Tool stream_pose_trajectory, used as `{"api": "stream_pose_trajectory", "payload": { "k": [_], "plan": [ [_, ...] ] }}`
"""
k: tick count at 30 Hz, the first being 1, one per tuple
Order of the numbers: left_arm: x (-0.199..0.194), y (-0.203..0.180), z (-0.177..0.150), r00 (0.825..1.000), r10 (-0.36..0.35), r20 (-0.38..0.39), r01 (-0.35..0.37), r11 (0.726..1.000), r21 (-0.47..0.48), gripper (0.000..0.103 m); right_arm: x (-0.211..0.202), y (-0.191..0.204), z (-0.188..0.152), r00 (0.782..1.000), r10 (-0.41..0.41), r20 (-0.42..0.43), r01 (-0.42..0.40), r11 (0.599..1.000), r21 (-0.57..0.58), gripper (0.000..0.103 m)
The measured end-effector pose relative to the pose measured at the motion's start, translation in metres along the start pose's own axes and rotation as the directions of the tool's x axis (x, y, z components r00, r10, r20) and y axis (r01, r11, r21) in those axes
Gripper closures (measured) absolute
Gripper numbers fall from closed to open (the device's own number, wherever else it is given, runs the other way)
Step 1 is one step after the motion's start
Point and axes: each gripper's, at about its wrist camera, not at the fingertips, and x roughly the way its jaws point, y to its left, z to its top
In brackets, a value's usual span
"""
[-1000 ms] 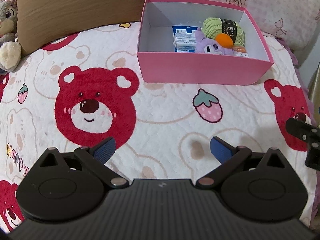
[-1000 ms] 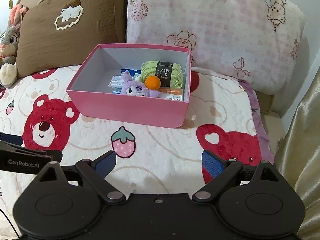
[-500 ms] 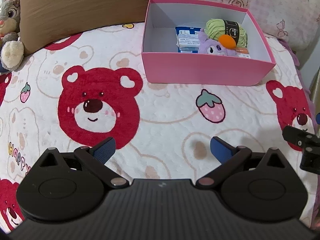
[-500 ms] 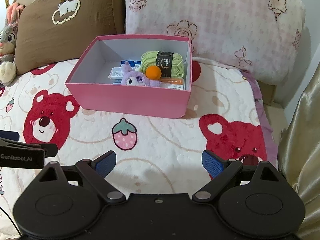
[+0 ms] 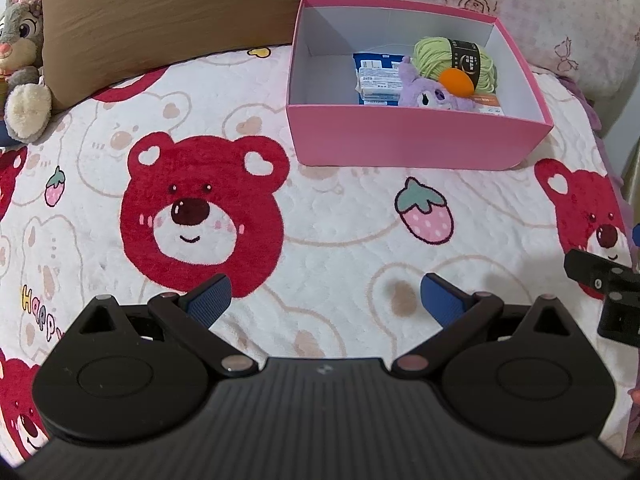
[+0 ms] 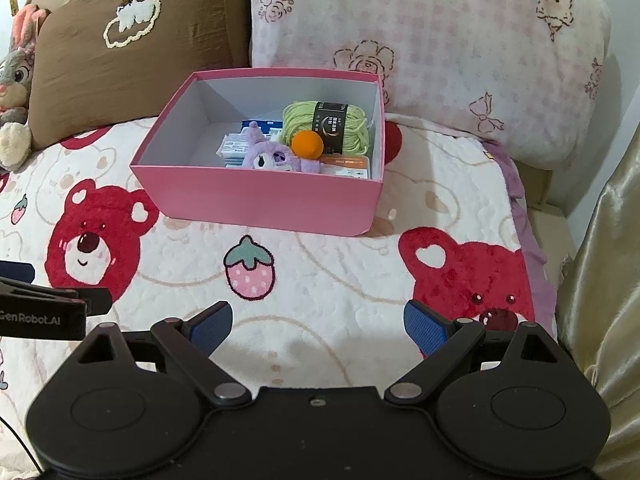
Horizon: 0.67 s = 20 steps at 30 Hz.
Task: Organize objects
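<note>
A pink box [image 5: 416, 140] [image 6: 256, 196] stands on the bear-print bedspread near the pillows. Inside lie a green yarn skein [image 5: 436, 56] [image 6: 304, 120], an orange ball [image 5: 456, 82] [image 6: 307, 145], a purple plush toy [image 5: 428, 96] [image 6: 272, 158], blue-and-white packets [image 5: 376, 80] [image 6: 234, 148] and an orange-labelled packet [image 6: 348, 162]. My left gripper [image 5: 324, 300] hangs open over the bedspread well in front of the box, holding nothing. My right gripper [image 6: 318, 326] is open too, empty, in front of the box's right end. Each gripper's side shows at the edge of the other's view.
A brown pillow [image 5: 172, 12] [image 6: 132, 48] and a pink checked pillow [image 6: 460, 52] lean behind the box. A grey rabbit plush [image 5: 20, 52] [image 6: 14, 88] sits at the far left. A gold curtain [image 6: 600, 280] hangs past the bed's right edge.
Both grippers have drawn back slightly from the box and risen; the box sits a bit farther off in both views. Both stay open and empty.
</note>
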Motion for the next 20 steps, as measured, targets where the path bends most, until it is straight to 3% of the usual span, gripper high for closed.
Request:
{"api": "stream_pose_trajectory", "payload": {
  "k": [20],
  "plan": [
    [-0.0012, -0.0033, -0.0003, 1.0, -0.01, 0.0, 0.01, 0.999, 0.034, 0.0, -0.0054, -0.0008, -0.0004, 1.0, 0.002, 0.009, -0.002, 1.0, 0.006, 0.008]
  ]
}}
